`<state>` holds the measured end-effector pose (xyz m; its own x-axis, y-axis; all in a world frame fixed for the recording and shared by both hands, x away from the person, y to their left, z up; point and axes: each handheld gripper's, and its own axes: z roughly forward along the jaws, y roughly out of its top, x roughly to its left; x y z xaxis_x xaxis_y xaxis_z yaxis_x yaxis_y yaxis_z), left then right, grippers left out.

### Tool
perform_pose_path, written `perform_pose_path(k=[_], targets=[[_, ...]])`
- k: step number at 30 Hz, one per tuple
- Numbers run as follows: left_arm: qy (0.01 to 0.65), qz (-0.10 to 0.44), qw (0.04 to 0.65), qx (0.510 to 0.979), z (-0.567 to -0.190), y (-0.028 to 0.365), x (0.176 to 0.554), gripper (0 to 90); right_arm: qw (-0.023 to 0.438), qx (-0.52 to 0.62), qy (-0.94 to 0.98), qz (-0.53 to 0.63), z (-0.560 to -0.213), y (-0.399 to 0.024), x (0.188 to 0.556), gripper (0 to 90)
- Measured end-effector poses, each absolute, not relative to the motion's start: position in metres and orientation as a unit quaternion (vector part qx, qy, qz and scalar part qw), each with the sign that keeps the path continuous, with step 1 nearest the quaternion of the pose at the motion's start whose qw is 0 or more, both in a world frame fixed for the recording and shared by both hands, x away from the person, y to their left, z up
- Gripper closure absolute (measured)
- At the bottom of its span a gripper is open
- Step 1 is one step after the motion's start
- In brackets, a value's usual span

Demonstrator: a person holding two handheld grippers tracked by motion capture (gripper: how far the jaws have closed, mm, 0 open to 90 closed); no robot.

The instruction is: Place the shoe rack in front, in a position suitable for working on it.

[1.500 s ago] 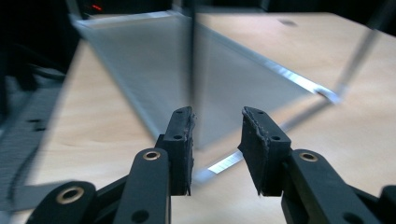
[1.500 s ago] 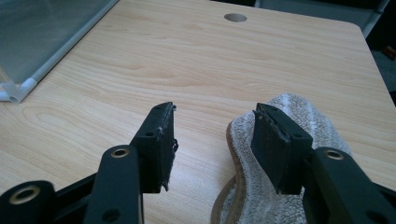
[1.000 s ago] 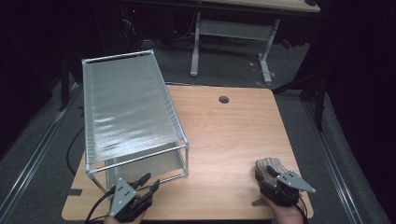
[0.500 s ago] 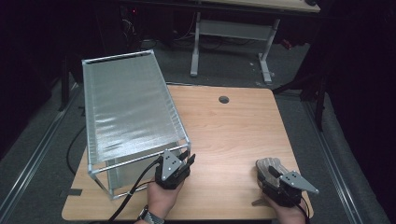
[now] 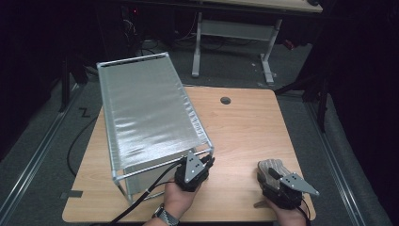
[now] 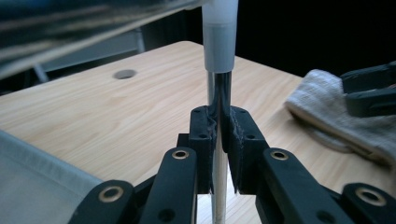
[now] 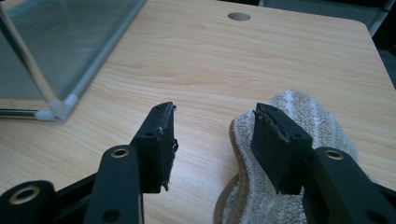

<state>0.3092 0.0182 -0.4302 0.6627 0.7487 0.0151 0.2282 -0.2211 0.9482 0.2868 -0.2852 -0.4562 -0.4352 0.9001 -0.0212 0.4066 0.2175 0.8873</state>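
The wooden counter (image 5: 244, 127) carries a tall mesh-covered shoe rack (image 5: 146, 113) on its left side. The left gripper (image 6: 218, 135) has just closed its fingers on the rack's near corner post (image 6: 218, 93); keep that grip square. The right gripper (image 7: 212, 140) stands open around a grey slipper (image 7: 299, 135), not pinching it.

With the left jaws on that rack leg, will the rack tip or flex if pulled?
Probably light: the rack is thin tube with a fabric shelf. It may slide rather than tip on the smooth table. The left gripper clamps one slim leg, so expect some frame flex.
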Motion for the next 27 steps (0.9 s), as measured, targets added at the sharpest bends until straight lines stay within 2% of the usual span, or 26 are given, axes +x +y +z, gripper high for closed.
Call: perform_pose_path(k=[7, 13, 14, 16, 21, 27], targets=[[0.29, 0.2, 0.552, 0.756, -0.43, -0.011, 0.309, 81.2, 0.284, 0.454, 0.723, 0.436, -0.456, -0.289, 0.287, 48.8], [0.268, 0.171, 0.559, 0.766, -0.429, -0.005, 0.298, 80.2, 0.284, 0.453, 0.723, 0.437, -0.457, -0.291, 0.286, 48.7], [0.267, 0.172, 0.561, 0.764, -0.43, -0.002, 0.295, 78.8, 0.284, 0.452, 0.724, 0.437, -0.456, -0.29, 0.286, 48.8], [0.267, 0.173, 0.56, 0.765, -0.43, 0.003, 0.292, 69.7, 0.284, 0.453, 0.723, 0.437, -0.456, -0.29, 0.286, 48.8], [0.279, 0.2, 0.545, 0.765, -0.438, 0.05, 0.261, 66.9, 0.285, 0.45, 0.726, 0.436, -0.456, -0.286, 0.285, 48.7], [0.341, 0.229, 0.521, 0.748, -0.448, 0.116, 0.229, 67.3, 0.285, 0.448, 0.727, 0.436, -0.455, -0.284, 0.285, 48.7]])
